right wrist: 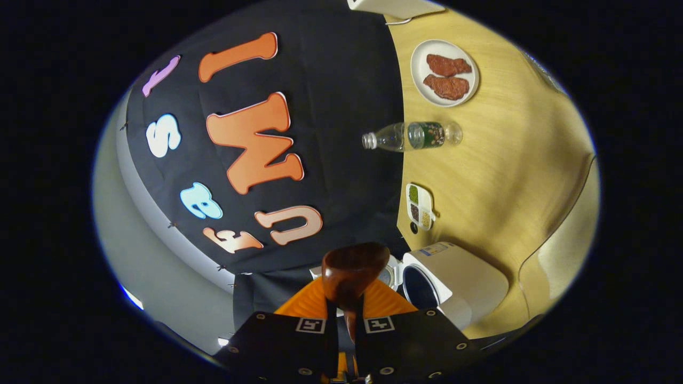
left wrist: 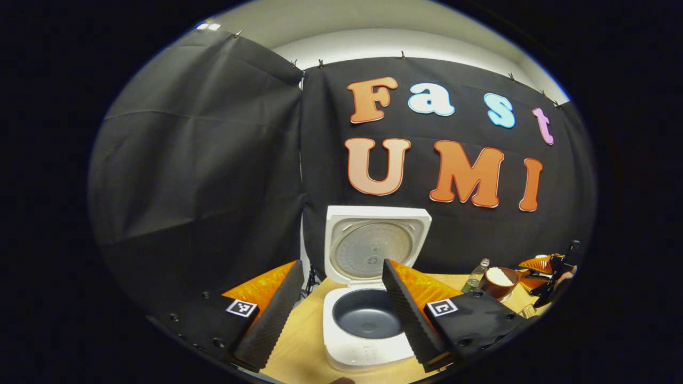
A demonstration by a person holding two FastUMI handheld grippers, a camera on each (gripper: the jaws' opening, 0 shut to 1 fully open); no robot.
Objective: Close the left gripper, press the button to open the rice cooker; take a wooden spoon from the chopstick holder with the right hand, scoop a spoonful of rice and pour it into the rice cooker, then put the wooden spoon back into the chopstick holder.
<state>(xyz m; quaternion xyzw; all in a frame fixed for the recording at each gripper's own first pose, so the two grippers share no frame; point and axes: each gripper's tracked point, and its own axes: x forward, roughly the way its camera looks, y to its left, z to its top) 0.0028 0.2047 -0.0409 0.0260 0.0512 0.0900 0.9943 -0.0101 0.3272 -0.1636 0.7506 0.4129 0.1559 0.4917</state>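
Both views toward rice cooker [left wrist: 368, 314], right rolled.

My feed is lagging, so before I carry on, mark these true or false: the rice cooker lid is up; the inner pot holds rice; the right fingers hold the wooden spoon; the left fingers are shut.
1. Rice cooker lid is up: true.
2. Inner pot holds rice: false, it looks empty.
3. Right gripper fingers hold the wooden spoon: true.
4. Left gripper fingers are shut: false, they stand apart.
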